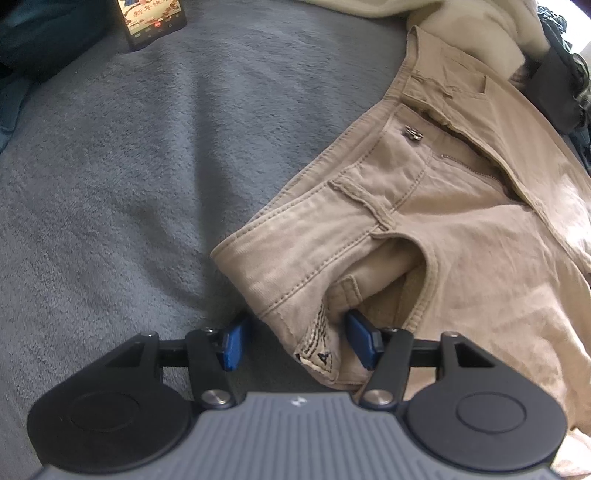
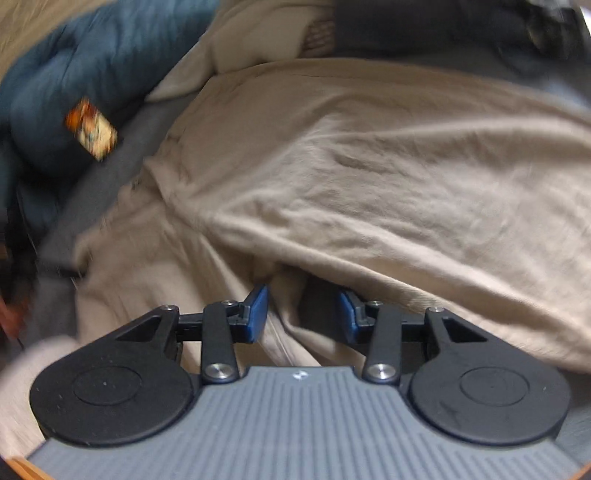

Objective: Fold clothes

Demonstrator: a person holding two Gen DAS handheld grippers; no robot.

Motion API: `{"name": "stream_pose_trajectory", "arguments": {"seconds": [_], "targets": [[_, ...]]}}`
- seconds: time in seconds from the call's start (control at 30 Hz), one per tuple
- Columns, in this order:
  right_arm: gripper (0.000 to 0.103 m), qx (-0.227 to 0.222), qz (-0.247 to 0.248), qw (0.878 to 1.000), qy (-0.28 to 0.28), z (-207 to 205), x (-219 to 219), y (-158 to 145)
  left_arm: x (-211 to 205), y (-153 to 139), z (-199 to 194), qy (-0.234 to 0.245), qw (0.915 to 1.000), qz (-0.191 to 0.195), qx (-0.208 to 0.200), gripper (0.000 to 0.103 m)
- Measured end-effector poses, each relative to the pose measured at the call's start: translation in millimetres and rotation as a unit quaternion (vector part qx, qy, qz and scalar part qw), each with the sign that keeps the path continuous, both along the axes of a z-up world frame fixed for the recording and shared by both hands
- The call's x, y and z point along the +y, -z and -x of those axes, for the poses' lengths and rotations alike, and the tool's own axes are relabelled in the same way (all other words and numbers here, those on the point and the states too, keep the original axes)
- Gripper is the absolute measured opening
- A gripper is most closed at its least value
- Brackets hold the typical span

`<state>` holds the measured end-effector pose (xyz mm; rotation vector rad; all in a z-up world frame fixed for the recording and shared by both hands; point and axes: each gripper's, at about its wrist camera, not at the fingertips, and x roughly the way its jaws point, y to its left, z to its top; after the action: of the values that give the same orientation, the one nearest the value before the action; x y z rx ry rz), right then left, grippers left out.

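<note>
One pair of khaki trousers [image 1: 424, 221] lies rumpled, waistband unfastened, on grey blanket [image 1: 129, 166].

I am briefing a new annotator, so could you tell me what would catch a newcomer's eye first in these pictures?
The khaki trousers stand out, spread on the grey blanket at the right of the left wrist view, fly unzipped. The left gripper stands open astride the waistband corner, by the label. In the blurred right wrist view, the right gripper is open against rumpled trouser cloth, and a lit phone lies at the far edge.
</note>
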<state>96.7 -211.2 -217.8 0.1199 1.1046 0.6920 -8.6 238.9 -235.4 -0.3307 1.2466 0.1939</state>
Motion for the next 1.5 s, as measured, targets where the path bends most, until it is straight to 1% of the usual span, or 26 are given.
{"name": "stream_pose_trajectory", "arguments": {"seconds": [0.03,0.1,0.17,0.2,0.27,0.3,0.33,0.4,0.5,0.53,0.6,0.63,0.7,0.77,0.93,1.03,1.13,1.23,1.3,1.33,1.37,1.43,1.5], "targets": [[0.040,0.009,-0.003,1.000,0.002,-3,1,4,0,1,-2,0.001,1.0000,0.000,-0.001,0.060],[0.031,-0.005,0.029,0.999,-0.022,-2,13,8,-1,2,-2,0.002,1.0000,0.000,-0.003,0.060],[0.005,-0.030,0.056,0.996,-0.062,4,28,5,-2,1,0,0.003,1.0000,0.000,-0.004,0.060],[0.003,-0.048,0.070,0.993,-0.078,6,35,2,-2,1,0,0.004,1.0000,0.000,-0.005,0.060],[0.002,-0.110,0.114,0.983,-0.098,11,46,-8,-2,0,2,0.005,1.0000,-0.002,-0.008,0.060],[0.002,-0.140,0.129,0.977,-0.098,9,50,-13,-3,0,2,0.006,0.9999,-0.002,-0.009,0.060],[0.002,-0.153,0.136,0.974,-0.096,6,51,-15,-3,0,3,0.006,0.9999,-0.003,-0.009,0.060],[0.002,-0.164,0.141,0.972,-0.093,-1,54,-12,-2,-2,6,0.007,0.9999,-0.004,-0.010,0.060],[0.003,-0.196,0.174,0.959,-0.111,1,60,8,-2,-3,9,0.008,0.9999,-0.005,-0.010,0.060],[0.004,-0.200,0.174,0.958,-0.108,1,59,11,-2,-4,9,0.009,0.9999,-0.005,-0.010,0.060],[0.008,-0.193,0.156,0.965,-0.086,-1,51,8,-1,-4,9,0.009,0.9999,-0.003,-0.009,0.060],[0.013,-0.186,0.150,0.968,-0.074,-1,44,4,0,-3,8,0.009,0.9999,-0.002,-0.009,0.060],[0.017,-0.170,0.143,0.974,-0.053,1,30,-4,1,-4,10,0.007,0.9999,0.002,-0.012,0.059],[0.023,-0.150,0.135,0.979,-0.035,5,15,-11,2,-5,10,0.002,0.9998,0.011,-0.018,0.059],[0.026,-0.114,0.090,0.989,0.035,27,-30,-27,15,-8,20,-0.024,0.9976,0.055,-0.034,0.058],[0.027,-0.089,0.051,0.991,0.086,44,-54,-28,20,-13,24,-0.029,0.9964,0.064,-0.047,0.058],[0.027,-0.063,0.034,0.989,0.130,55,-71,-23,25,-20,26,-0.026,0.9955,0.067,-0.062,0.058],[0.027,-0.043,0.025,0.986,0.162,65,-83,-20,32,-36,25,-0.021,0.9940,0.061,-0.089,0.058],[0.027,-0.036,0.016,0.983,0.179,70,-88,-21,36,-47,19,-0.012,0.9919,0.051,-0.116,0.059],[0.027,-0.035,0.014,0.982,0.185,72,-89,-21,37,-52,14,-0.003,0.9905,0.047,-0.129,0.059],[0.027,-0.033,0.011,0.981,0.191,74,-90,-22,35,-53,5,0.014,0.9901,0.041,-0.133,0.062],[0.027,-0.029,0.006,0.980,0.198,75,-89,-23,30,-50,-18,0.053,0.9892,0.028,-0.134,0.064],[0.027,-0.028,0.007,0.981,0.192,76,-83,-24,19,-40,-40,0.107,0.9870,0.000,-0.120,0.066]]}}
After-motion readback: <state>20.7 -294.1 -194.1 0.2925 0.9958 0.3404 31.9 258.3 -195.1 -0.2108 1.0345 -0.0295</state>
